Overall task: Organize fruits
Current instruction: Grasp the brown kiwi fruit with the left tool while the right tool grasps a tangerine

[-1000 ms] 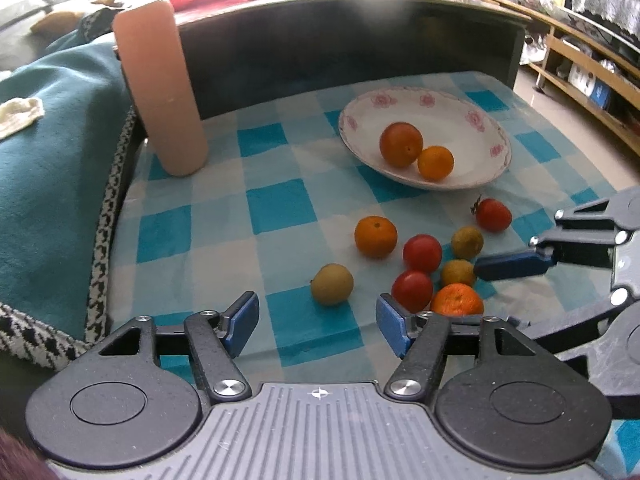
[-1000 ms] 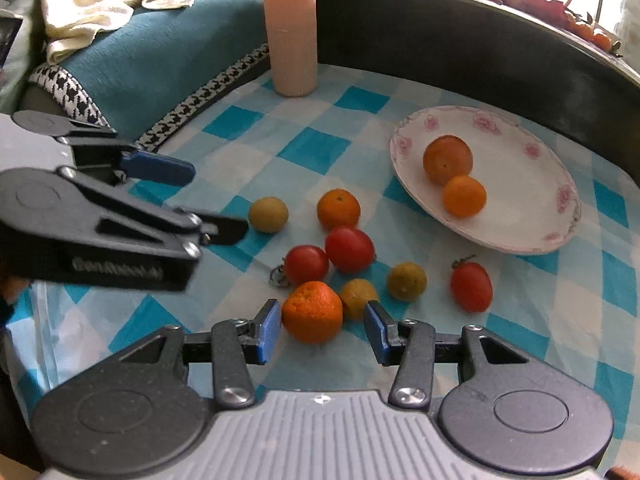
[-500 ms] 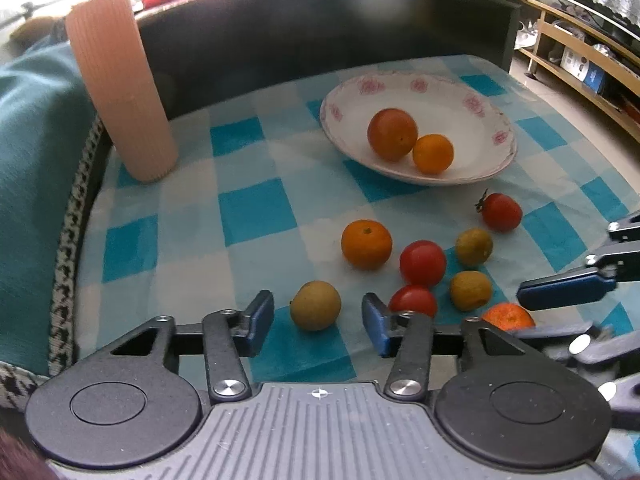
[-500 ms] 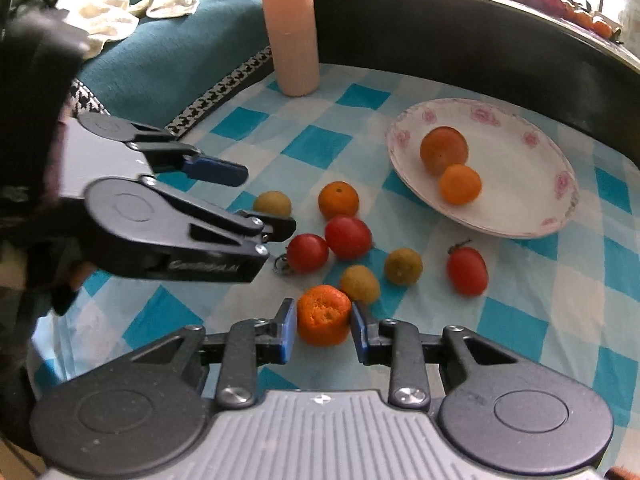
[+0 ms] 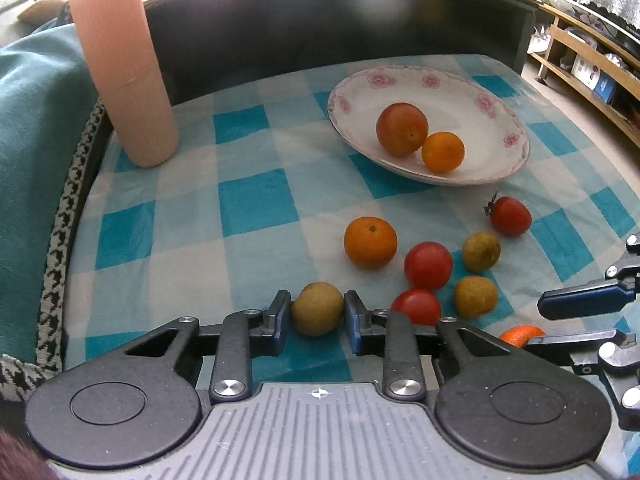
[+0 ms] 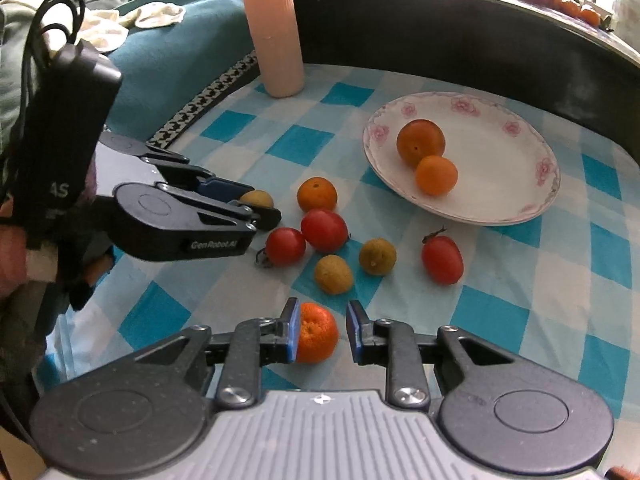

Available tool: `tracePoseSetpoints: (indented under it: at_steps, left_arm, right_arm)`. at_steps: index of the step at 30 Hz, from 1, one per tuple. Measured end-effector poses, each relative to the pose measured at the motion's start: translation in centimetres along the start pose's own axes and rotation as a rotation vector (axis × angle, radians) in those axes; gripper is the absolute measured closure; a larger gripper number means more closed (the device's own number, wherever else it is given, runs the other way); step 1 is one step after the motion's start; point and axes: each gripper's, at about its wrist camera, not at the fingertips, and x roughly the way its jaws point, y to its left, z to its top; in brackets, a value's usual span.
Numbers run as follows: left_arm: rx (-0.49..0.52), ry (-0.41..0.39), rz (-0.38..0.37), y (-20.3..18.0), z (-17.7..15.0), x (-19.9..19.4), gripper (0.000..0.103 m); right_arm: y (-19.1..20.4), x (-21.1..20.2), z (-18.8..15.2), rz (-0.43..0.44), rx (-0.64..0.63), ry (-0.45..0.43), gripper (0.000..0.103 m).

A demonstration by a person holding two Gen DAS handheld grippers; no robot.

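Far left, the tall pink ribbed cylinder (image 5: 124, 68) stands upright on the checked cloth (image 5: 256, 204), well apart from the action, so it is no likely casualty unless an arm swings wide. Next over, the left gripper (image 5: 317, 314) has its jaws clamped on a yellow-green fruit (image 5: 317, 309), the pads pressing both sides; the fruit is round and smooth, so a quick lift could squirt it out forward onto the tabletop. Just right of it sit two red tomatoes (image 5: 428, 265), an orange (image 5: 370, 242) and two more yellow-green fruits (image 5: 475, 297), all loose and close together, and any one nudged will roll into the rest. Further right, the right gripper (image 6: 321, 334) has its jaws drawn in around a small mandarin (image 6: 316, 338): the left pad is on the peel, but the right pad seems to show a sliver of gap in its own wrist view, so I judge that grip less certain, and a one-sided hold may drop the mandarin on the way. The two grippers work close beside each other, so crossing paths toward the plate could knock them together. The flowered plate (image 5: 496, 108), back right, already carries two orange fruits (image 5: 402, 129), and a careless release there could set them rolling over its shallow rim. A stemmed tomato (image 5: 511, 216) lies right under that route.
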Motion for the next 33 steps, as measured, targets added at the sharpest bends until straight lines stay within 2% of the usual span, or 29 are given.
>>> tracePoseSetpoints:
  at_steps: [11, 15, 19, 21, 23, 27, 33]
  left_arm:
    - [0.007, 0.020, -0.033, 0.5, -1.4, -1.6, 0.067]
    - [0.039, 0.016, -0.037, -0.1, -1.7, -1.8, 0.064]
    - [0.050, 0.016, -0.044, -0.2, -1.8, -1.8, 0.063]
    - [0.060, 0.021, -0.035, -0.4, -1.9, -1.9, 0.051]
    - [0.066, 0.023, -0.031, -0.5, -1.9, -1.8, 0.046]
    - [0.073, 0.034, -0.036, -0.7, -1.9, -1.2, 0.043]
    - [0.081, 0.042, -0.046, -0.6, -2.4, -1.6, 0.044]
  right_arm:
    - [-0.2, -0.9, -1.2, 0.054, -0.016, 0.005, 0.057]
    - [0.5, -0.3, -1.4, 0.068, -0.050, 0.038, 0.048]
    - [1.1, 0.2, -1.4, 0.066, -0.078, 0.045, 0.046]
    - [1.0, 0.3, -1.2, 0.057, -0.074, 0.041, 0.044]
    - [0.9, 0.4, -0.9, 0.054, -0.069, 0.034, 0.042]
    - [1.1, 0.8, -0.3, 0.060, -0.068, 0.030, 0.039]
    - [1.0, 1.6, -0.2, 0.054, -0.079, 0.052, 0.039]
